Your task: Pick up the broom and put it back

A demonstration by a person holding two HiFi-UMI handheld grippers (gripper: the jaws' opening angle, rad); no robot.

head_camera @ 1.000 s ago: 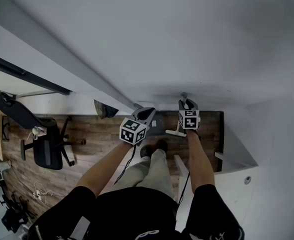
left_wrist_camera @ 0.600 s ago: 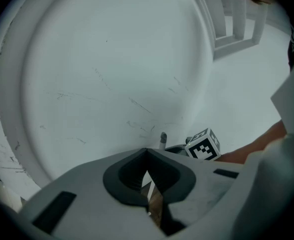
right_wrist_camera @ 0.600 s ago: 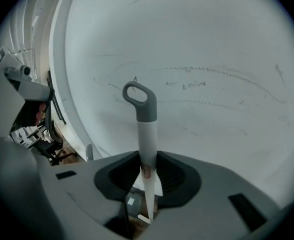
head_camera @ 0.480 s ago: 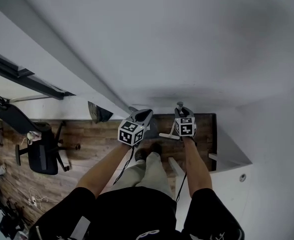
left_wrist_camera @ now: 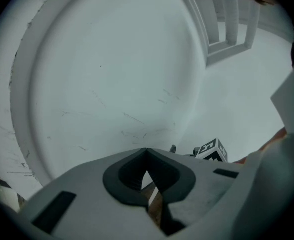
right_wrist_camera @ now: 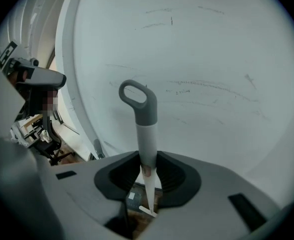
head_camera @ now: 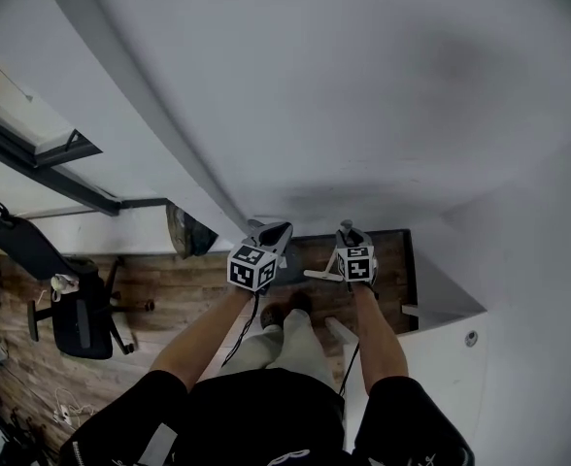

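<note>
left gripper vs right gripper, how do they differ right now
The grey right gripper is shut on the white broom handle with the grey loop end, its jaws having just been closing on it; the grey left gripper holds nothing. The right gripper's jaws stand apart around the handle; the left gripper's meet at the tips. Both carry black-and-white marker cubes and face the white wall.

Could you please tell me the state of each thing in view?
broom: upright, gripped by its handle.
right gripper: jaws have just been closing, now clamped on the broom.
left gripper: jaws together, empty.
office chair: upright, unoccupied.
</note>
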